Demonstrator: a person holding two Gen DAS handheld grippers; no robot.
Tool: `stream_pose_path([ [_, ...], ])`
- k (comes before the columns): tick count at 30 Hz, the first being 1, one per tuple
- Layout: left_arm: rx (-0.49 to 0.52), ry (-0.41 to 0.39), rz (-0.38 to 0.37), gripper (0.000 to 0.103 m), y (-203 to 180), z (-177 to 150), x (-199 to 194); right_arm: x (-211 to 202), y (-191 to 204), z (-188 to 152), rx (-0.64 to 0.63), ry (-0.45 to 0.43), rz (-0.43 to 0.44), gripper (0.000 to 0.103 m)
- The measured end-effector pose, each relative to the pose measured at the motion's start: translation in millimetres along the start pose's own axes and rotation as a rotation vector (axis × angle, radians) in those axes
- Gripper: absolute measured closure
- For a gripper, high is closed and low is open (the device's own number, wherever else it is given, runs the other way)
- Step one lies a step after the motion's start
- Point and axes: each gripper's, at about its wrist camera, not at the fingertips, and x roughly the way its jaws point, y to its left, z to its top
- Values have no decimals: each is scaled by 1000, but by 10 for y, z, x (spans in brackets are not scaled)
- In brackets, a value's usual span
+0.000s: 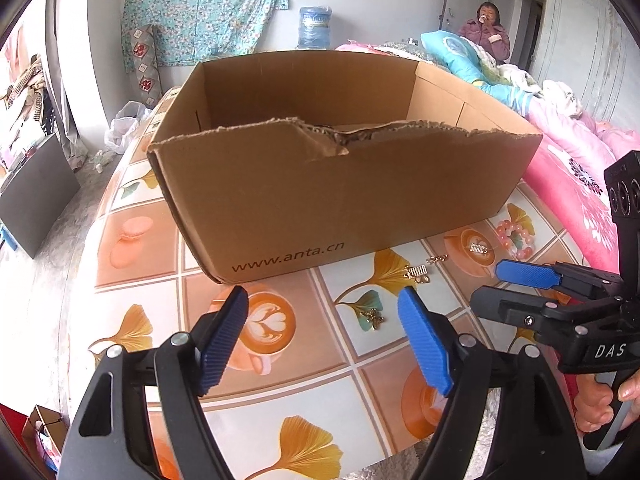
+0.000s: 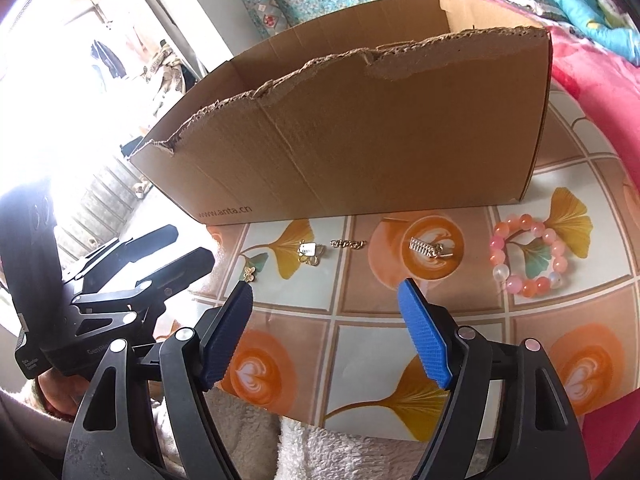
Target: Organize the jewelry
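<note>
A torn-rimmed cardboard box (image 1: 340, 192) (image 2: 360, 140) stands open-topped on a table with a tile-patterned cloth (image 1: 280, 400). Jewelry lies in a row in front of it: a pink bead bracelet (image 2: 532, 260) (image 1: 516, 240), a gold clip (image 2: 428, 250) (image 1: 479, 248), a short gold chain (image 2: 348, 244) (image 1: 437, 259), a gold pendant piece (image 2: 310, 254) (image 1: 418, 273) and a small butterfly charm (image 2: 250, 274) (image 1: 372, 318). My left gripper (image 1: 324, 294) (image 2: 188, 246) hovers open just left of the butterfly charm. My right gripper (image 2: 326, 288) (image 1: 492, 284) hangs open near the clip and chain. Neither holds anything.
A bed with pink quilts (image 1: 568, 168) runs along the table's right side, and a person (image 1: 490, 30) sits behind it. A water jug (image 1: 315, 26) stands behind the box. White fleece (image 2: 320, 452) lies at the table's near edge.
</note>
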Motion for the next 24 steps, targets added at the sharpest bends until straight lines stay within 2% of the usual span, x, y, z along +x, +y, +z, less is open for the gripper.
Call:
stream_pose_path([
  [10,-50,-73,21,28,141,-128,-287,-176,143,-22,-66,-54,-50,31],
  [17,46,-77,-35,28,-19,-245,-323,-190,156,-9,-108,-40,-40,37],
  [19,78,-71,-59,34,-100,-244,-255,-164,166,-10,-117,-33,-44,38],
  [22,140,-48,-69,52,-228,-206,-103,-133,134,2,-100,-28,-38,40],
  [24,177,-34,-62,60,-304,-179,5,-94,109,12,-85,-23,-33,40],
])
